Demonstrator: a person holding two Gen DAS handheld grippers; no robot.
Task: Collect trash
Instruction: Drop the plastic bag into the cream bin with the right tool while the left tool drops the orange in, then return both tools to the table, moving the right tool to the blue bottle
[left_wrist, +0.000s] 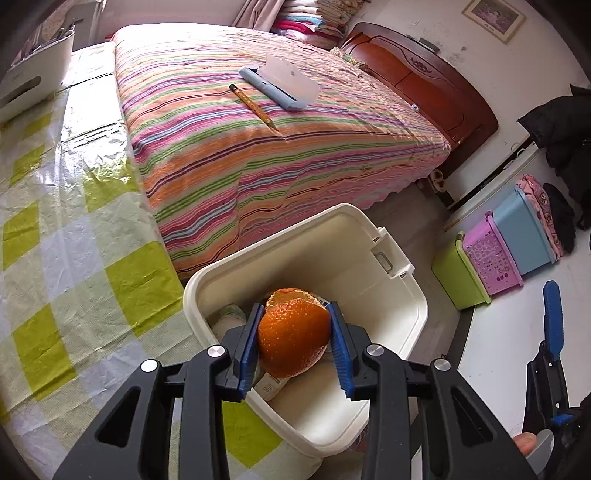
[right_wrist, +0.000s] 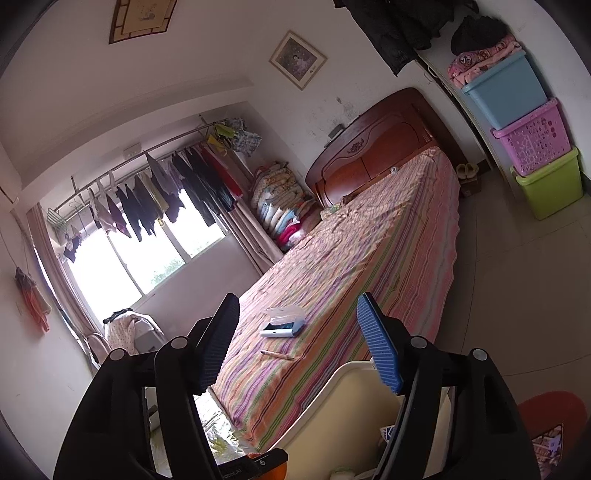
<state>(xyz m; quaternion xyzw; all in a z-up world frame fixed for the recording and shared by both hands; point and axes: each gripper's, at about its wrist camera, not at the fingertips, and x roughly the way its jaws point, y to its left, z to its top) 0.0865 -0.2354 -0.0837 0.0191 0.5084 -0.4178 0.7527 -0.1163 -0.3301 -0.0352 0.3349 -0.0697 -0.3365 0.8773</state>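
My left gripper (left_wrist: 294, 334) is shut on an orange peel (left_wrist: 291, 332) and holds it over the open white trash bin (left_wrist: 402, 306). Crumpled paper trash (left_wrist: 231, 315) lies inside the bin below the peel. My right gripper (right_wrist: 299, 341) is open and empty, raised beside the bin's rim (right_wrist: 351, 373); one of its blue fingers (left_wrist: 552, 314) shows at the right edge of the left wrist view. A pencil (left_wrist: 253, 107) and an open pencil case (left_wrist: 275, 86) lie on the striped bed (left_wrist: 258, 155).
A green-checked plastic sheet (left_wrist: 74, 240) covers the surface left of the bin. Green, purple and blue storage boxes (left_wrist: 495, 254) stand along the right wall. The wooden headboard (left_wrist: 424, 74) is at the bed's far end. A white appliance (left_wrist: 33, 74) stands at the far left.
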